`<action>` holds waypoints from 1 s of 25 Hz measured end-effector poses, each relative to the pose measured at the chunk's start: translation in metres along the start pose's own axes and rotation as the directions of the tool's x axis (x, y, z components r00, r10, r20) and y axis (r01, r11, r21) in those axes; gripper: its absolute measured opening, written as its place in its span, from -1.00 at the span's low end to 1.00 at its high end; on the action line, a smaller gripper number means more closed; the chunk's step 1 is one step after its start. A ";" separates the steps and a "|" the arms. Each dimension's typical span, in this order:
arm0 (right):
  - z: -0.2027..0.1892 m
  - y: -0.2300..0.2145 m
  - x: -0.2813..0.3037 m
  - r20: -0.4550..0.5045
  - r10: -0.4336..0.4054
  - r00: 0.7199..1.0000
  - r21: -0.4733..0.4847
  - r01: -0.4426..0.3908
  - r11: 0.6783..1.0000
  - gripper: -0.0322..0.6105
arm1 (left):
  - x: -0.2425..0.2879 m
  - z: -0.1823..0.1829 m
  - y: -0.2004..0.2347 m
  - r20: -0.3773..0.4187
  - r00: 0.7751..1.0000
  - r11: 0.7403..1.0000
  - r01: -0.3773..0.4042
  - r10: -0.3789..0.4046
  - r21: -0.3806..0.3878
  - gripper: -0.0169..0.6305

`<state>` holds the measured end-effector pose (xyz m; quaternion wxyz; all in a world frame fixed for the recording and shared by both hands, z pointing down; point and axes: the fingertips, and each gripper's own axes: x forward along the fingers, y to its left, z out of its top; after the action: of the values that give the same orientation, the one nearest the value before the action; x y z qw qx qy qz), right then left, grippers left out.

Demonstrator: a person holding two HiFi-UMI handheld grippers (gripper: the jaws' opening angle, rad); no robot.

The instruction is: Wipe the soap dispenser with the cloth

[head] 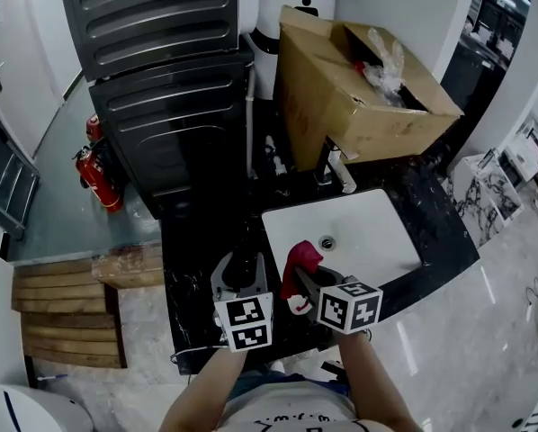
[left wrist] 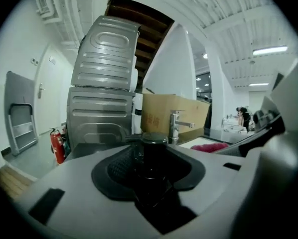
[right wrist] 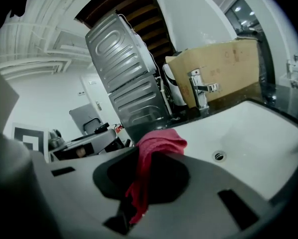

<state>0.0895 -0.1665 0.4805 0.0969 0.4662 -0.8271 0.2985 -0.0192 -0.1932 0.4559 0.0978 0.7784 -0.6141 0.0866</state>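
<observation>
The soap dispenser (head: pixel 244 257) is a black pump bottle, upright at the front of the black counter (head: pixel 435 214). My left gripper (head: pixel 242 274) is shut on it; in the left gripper view the dispenser (left wrist: pixel 153 151) fills the gap between the dark pads of that gripper (left wrist: pixel 151 180). A red cloth (head: pixel 302 257) hangs bunched from my right gripper (head: pixel 298 282), just right of the bottle and over the sink's near left corner. In the right gripper view the cloth (right wrist: pixel 154 151) drapes down between the jaws of the right gripper (right wrist: pixel 139 195). Cloth and bottle are close but apart.
A white sink basin (head: pixel 363 232) with a chrome tap (head: pixel 338 167) lies to the right. Behind it stands an open cardboard box (head: pixel 359 88). Two stacked grey machines (head: pixel 174 88) stand at the back left, beside red fire extinguishers (head: pixel 96 176). Wooden steps (head: pixel 64 313) lie at the lower left.
</observation>
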 end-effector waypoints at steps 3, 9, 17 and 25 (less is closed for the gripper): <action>-0.001 -0.012 -0.011 0.016 -0.024 1.000 0.025 0.023 0.999 -0.75 | 0.004 -0.001 -0.001 -0.022 0.997 0.997 -0.078 0.078 0.010 -0.57; -0.006 -0.016 -0.023 0.017 -0.020 1.000 0.026 0.019 0.999 -0.75 | 0.005 0.000 -0.005 -0.007 1.000 0.999 -0.002 0.002 -0.041 -0.63; -0.004 0.000 -0.018 0.022 0.044 0.999 -0.007 -0.044 0.999 -0.75 | -0.010 -0.001 0.020 0.226 0.904 0.803 0.425 -0.362 -0.417 -0.63; 0.009 0.062 0.011 -0.020 0.244 0.969 -0.146 -0.245 0.959 -0.75 | -0.009 -0.006 0.037 0.203 0.899 0.790 0.437 -0.388 -0.431 -0.63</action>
<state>0.0331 -0.1551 0.4529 0.0941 0.3518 -0.8981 0.2467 -0.0577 -0.1918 0.4615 0.2662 0.8503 -0.4359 -0.1273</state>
